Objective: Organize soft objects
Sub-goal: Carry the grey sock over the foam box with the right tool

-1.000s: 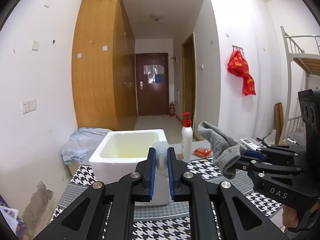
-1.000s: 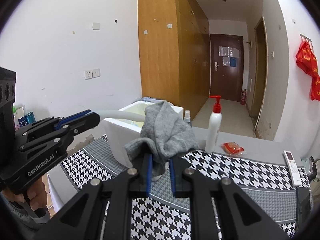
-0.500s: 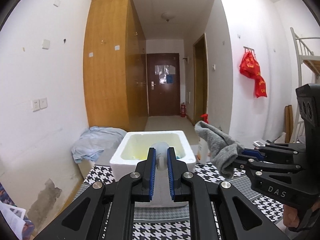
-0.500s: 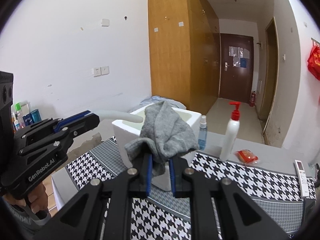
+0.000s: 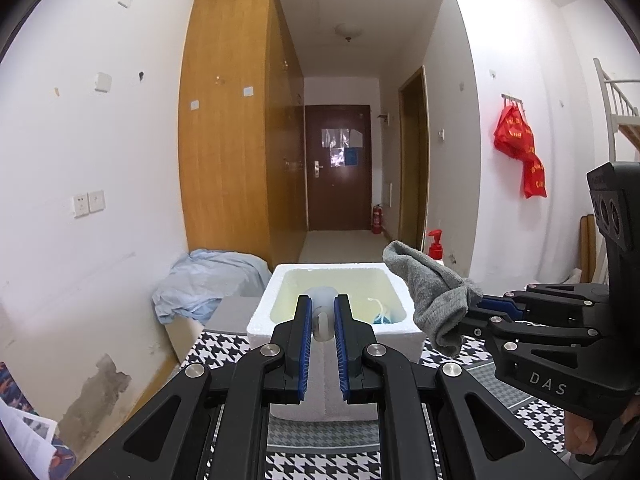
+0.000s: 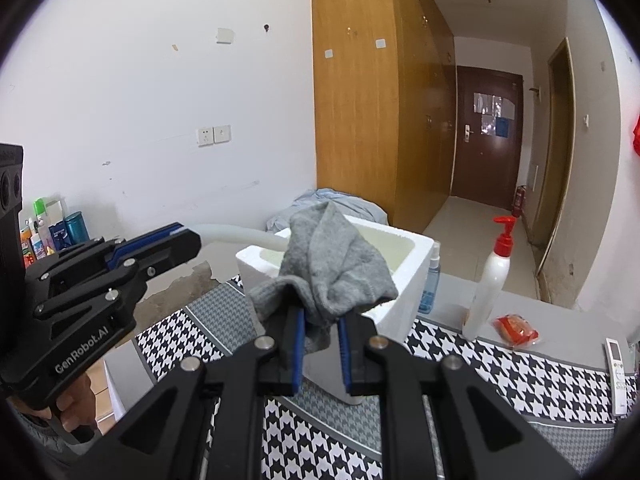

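**Mia:** What do you see from the left wrist camera?

**Ben:** The left gripper (image 5: 322, 316) is squeezing a pale white soft thing (image 5: 322, 312) between its blue pads. I can't tell what the thing is. It hangs over the white foam box (image 5: 334, 336).

**Mia:** What is in the box?

**Ben:** Something small and blue with white strings (image 5: 383, 315) lies in the right corner. The box sits on a black-and-white checked cloth (image 5: 320, 464).

**Mia:** And on the right?

**Ben:** The right gripper (image 5: 476, 312) pokes in from the side. It pinches a gray sock (image 5: 432, 296). The sock is up in the air, just beside the right edge of the box. A red pump top (image 5: 435, 243) peeks out behind it.

**Mia:** Now the right wrist camera?

**Ben:** The right gripper (image 6: 319, 326) is closed on the gray sock (image 6: 334, 268). The sock flops up over the tips, in front of the foam box (image 6: 404, 280).

**Mia:** Where is the other claw?

**Ben:** The left gripper (image 6: 182, 238) is on the left. It grips the white thing (image 6: 244, 234), which reaches toward the box.

**Mia:** Anything else?

**Ben:** A white bottle with a red pump (image 6: 490, 280), a blue spray bottle (image 6: 430, 280), a red packet (image 6: 516, 330) and a white remote (image 6: 618, 374).
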{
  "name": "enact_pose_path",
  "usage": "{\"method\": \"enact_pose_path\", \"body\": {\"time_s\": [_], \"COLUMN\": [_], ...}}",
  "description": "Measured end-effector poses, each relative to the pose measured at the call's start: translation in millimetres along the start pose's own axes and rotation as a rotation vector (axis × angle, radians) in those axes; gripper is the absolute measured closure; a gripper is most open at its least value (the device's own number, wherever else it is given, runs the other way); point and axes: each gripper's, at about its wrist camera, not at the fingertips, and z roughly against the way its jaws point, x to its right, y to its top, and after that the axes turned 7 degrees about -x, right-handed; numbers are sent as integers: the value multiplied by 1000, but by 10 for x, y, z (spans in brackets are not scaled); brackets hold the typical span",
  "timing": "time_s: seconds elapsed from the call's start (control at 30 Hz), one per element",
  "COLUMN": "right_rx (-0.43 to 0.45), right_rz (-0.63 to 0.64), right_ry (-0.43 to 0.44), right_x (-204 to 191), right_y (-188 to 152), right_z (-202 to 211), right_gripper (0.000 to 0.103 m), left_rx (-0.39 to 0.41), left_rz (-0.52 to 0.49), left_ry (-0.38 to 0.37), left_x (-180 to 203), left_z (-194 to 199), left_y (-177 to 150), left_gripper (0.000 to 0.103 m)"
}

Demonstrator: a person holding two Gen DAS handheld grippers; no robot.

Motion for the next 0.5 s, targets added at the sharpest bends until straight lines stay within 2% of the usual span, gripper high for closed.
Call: {"method": "enact_pose_path", "body": {"time_s": [0.5], "right_rx": [-16], "right_rz": [-18], "right_ry": [-24], "right_x": [21], "right_y": [140], "right_z": [-168], "right_gripper": [85], "left_rx": [-32], "left_rz": [-3], "left_ry": [-22], "left_x": [-75], "left_z": [-345], "left_y": [82], "left_gripper": [91]}}
